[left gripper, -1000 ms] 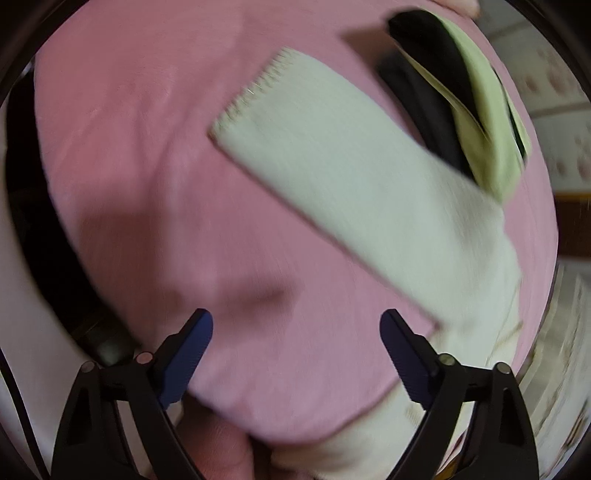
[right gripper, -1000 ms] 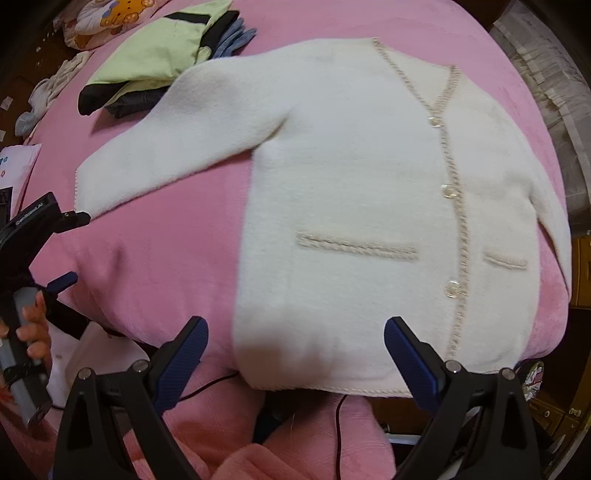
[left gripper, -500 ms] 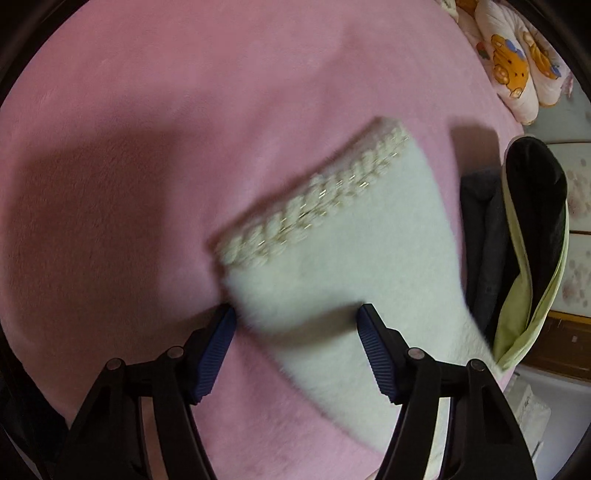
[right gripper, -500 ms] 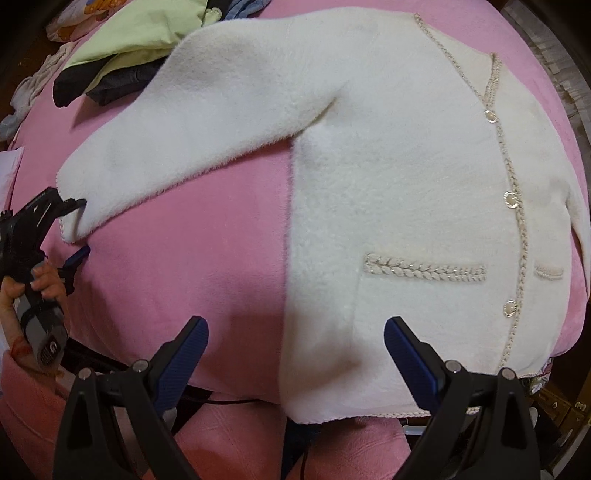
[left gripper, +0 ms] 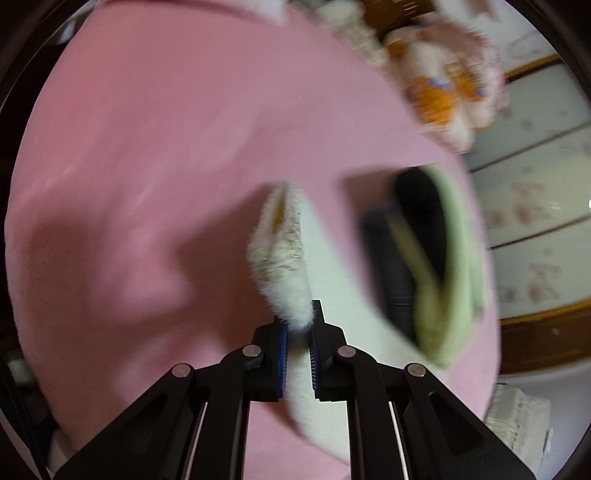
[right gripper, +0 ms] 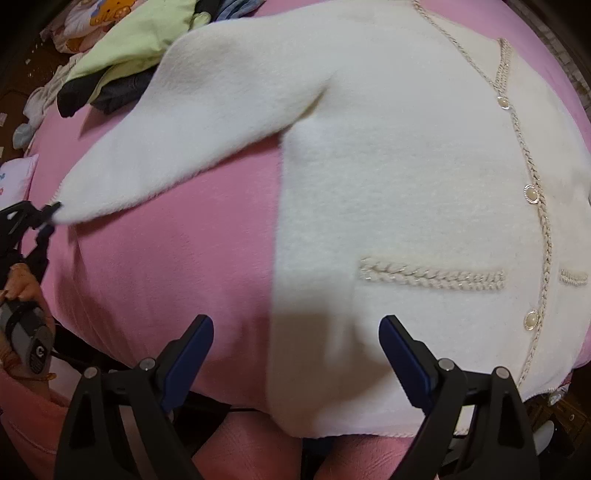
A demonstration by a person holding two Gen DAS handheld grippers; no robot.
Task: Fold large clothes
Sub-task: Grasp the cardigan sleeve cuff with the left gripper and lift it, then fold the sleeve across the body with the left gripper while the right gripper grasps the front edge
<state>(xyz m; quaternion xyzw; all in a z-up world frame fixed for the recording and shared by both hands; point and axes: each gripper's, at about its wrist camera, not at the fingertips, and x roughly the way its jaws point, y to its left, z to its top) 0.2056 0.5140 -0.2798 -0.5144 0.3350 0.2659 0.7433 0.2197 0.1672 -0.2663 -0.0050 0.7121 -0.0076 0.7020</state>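
we find one legible mark only, a white letter "g" inside a ring on the grey handle of the left gripper (right gripper: 50, 218) held in the person's hand (right gripper: 22, 291), while the cartoon-print fabric (right gripper: 94, 16) at the bed's far edge shows no readable text.

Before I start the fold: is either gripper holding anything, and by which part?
The left gripper has just closed on the white cardigan's sleeve, at the cuff end. The right gripper is open, holding nothing.
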